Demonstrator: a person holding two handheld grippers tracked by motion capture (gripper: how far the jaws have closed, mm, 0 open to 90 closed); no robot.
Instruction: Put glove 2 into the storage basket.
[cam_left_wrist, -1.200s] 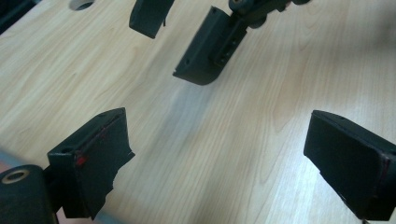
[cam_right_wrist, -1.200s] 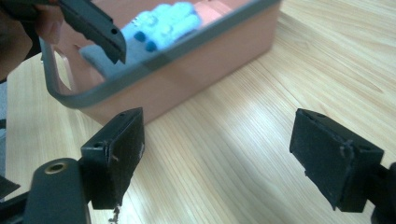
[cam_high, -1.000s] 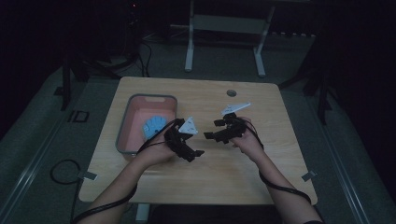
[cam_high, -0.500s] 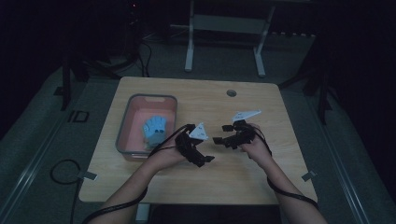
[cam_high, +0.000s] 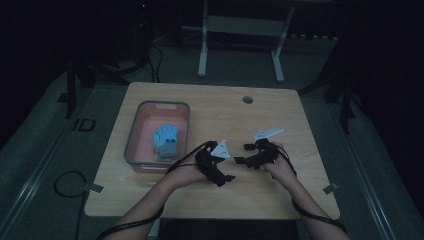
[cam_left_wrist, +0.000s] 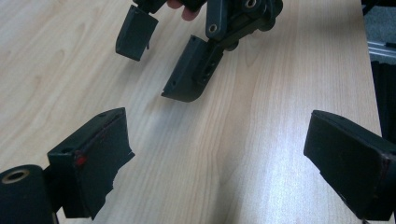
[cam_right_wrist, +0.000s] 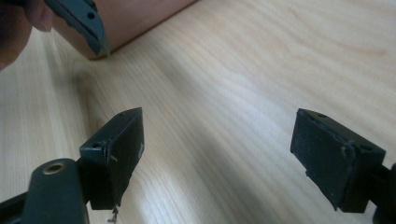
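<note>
High view: I hold my left gripper (cam_high: 226, 176) and right gripper (cam_high: 242, 156) low over the bare front of the wooden table (cam_high: 210, 102), tips turned toward each other and close together, neither touching anything. The blue glove (cam_high: 165, 139) lies in the pink bin (cam_high: 135, 131), just beside my left hand (cam_high: 186, 172); I judge it to be the thing I am working with, lying in the bin where it belongs. Left gripper view: my own jaws stand wide apart with nothing but wood grain between them, and the right gripper (cam_left_wrist: 161, 63) faces them from across the gap, its jaws also parted. Right gripper view: these jaws are spread equally wide and empty, with the bin's wall (cam_right_wrist: 135, 18) ahead at the upper left. I read this pose as a neutral rest, both tools empty and kept clear of the bin.
</note>
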